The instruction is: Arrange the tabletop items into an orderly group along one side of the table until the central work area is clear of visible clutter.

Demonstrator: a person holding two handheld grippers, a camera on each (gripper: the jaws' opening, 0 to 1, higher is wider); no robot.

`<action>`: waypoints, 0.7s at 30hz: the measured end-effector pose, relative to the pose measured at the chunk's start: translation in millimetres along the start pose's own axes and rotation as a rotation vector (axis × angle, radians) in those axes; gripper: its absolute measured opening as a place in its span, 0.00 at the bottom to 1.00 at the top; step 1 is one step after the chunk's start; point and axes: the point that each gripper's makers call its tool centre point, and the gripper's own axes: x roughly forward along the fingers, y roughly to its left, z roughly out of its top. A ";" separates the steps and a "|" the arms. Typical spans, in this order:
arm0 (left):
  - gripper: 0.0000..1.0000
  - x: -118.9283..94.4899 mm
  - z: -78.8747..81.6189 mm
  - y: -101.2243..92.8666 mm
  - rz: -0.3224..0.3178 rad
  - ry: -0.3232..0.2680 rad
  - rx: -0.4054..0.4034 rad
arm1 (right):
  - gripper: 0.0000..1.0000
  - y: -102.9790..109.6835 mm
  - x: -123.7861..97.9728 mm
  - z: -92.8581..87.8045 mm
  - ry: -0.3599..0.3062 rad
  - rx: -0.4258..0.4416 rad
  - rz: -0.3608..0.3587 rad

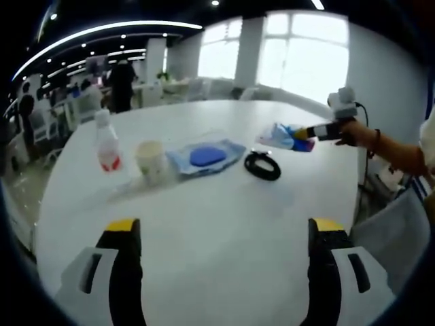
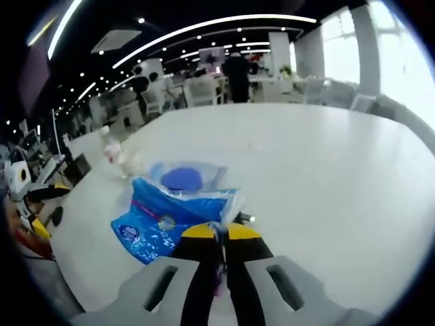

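1. The left gripper (image 1: 221,234) hovers low over bare white desk (image 1: 224,204), its fingers spread wide with nothing between them.
2. The right gripper (image 2: 219,232) has its fingers pressed together on the edge of a blue printed packet (image 2: 163,221); seen from the left gripper view, that packet (image 1: 284,136) hangs just above the desk's far right part.
3. Best to carry it level and low, since a thin-edge pinch could slip, and set it down beside the row without dragging.
4. Further off lie a black coiled cable (image 1: 262,165), then a clear bag with a blue round item (image 1: 206,156), a paper cup (image 1: 151,160) and a small white bottle (image 1: 106,141), already roughly in line.
5. I judge the packet belongs at that line's end, just beside the cable.
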 end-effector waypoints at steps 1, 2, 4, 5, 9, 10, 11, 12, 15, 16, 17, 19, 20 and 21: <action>0.99 0.3 -0.8 -0.1 -0.001 0.003 -0.001 | 0.03 -4.0 1.4 2.7 0.000 -0.003 -0.004; 0.99 0.6 -1.5 0.0 -0.001 0.006 -0.002 | 0.03 -7.2 2.4 4.9 -0.003 -0.004 -0.008; 0.99 1.0 -2.7 0.4 -0.002 0.011 -0.003 | 0.03 -13.4 4.5 9.2 -0.007 -0.009 -0.017; 0.99 1.3 -3.4 0.8 -0.003 0.014 -0.004 | 0.03 -18.2 6.3 12.6 -0.014 -0.013 -0.024; 0.99 2.5 -7.5 3.3 0.004 0.028 -0.007 | 0.03 -26.9 13.6 14.8 -0.012 0.002 -0.030; 0.99 3.0 -9.0 4.3 0.007 0.034 -0.008 | 0.03 -28.8 16.3 14.6 -0.008 0.002 -0.033; 0.99 3.3 -9.7 4.6 0.007 0.036 -0.007 | 0.03 -30.1 18.1 14.5 -0.006 0.000 -0.035; 0.99 3.7 -10.5 4.6 0.007 0.039 -0.006 | 0.03 -31.4 19.7 14.6 -0.003 -0.002 -0.036; 0.99 5.4 -14.9 4.5 0.003 0.055 -0.010 | 0.03 -37.1 25.8 17.1 0.000 -0.004 -0.043; 0.99 5.5 -15.3 4.4 0.002 0.057 -0.010 | 0.03 -38.6 27.5 17.9 0.000 -0.005 -0.045; 0.99 6.0 -16.3 4.1 0.000 0.061 -0.012 | 0.03 -40.4 29.8 18.9 -0.001 -0.006 -0.048; 0.99 6.5 -17.4 5.1 0.001 0.063 -0.015 | 0.03 -42.1 33.0 20.6 -0.003 -0.012 -0.054; 0.99 6.7 -18.1 5.6 0.001 0.064 -0.018 | 0.03 -43.5 34.4 21.7 -0.004 -0.015 -0.056; 0.99 6.7 -18.6 5.9 0.001 0.066 -0.022 | 0.03 -44.9 36.3 24.0 -0.009 -0.017 -0.057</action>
